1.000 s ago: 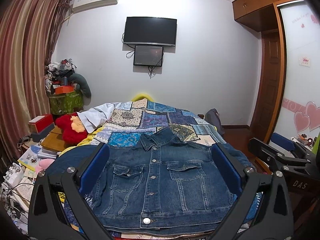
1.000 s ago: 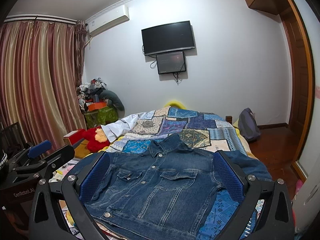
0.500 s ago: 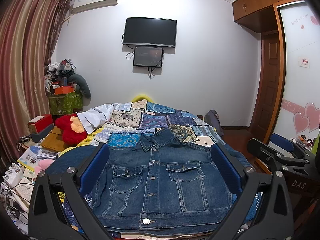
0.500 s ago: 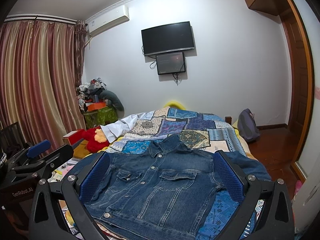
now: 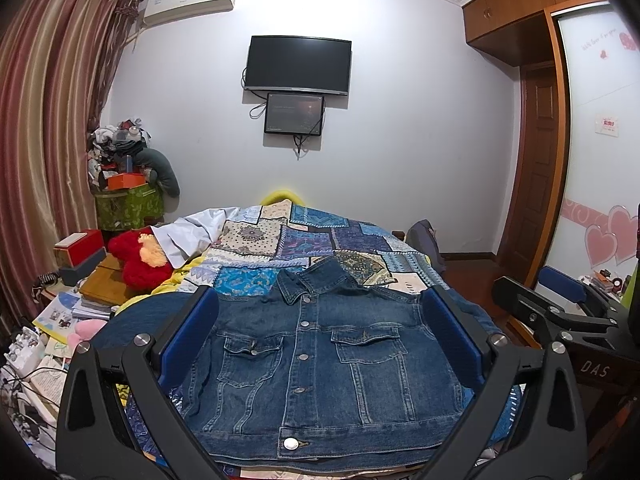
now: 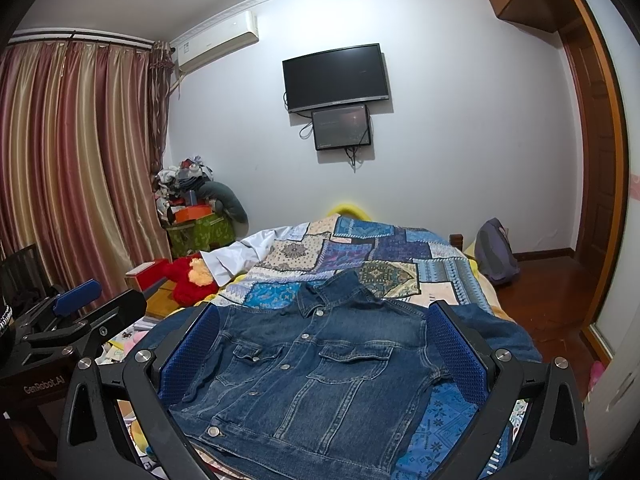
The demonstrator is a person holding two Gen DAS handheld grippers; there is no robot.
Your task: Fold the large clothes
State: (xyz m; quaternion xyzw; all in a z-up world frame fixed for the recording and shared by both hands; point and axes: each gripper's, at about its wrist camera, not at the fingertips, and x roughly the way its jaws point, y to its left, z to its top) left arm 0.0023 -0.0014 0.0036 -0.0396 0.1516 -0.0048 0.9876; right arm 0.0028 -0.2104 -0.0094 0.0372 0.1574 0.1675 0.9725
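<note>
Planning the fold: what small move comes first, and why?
Probably lower the right claw to the jacket's right sleeve. The jacket lies flat, buttoned, sleeves spread sideways; both claws hover open, holding nothing.

The denim jacket covers the lower centre of the frame; quilt above it lies bare. Clutter crowds the left edge.
</note>
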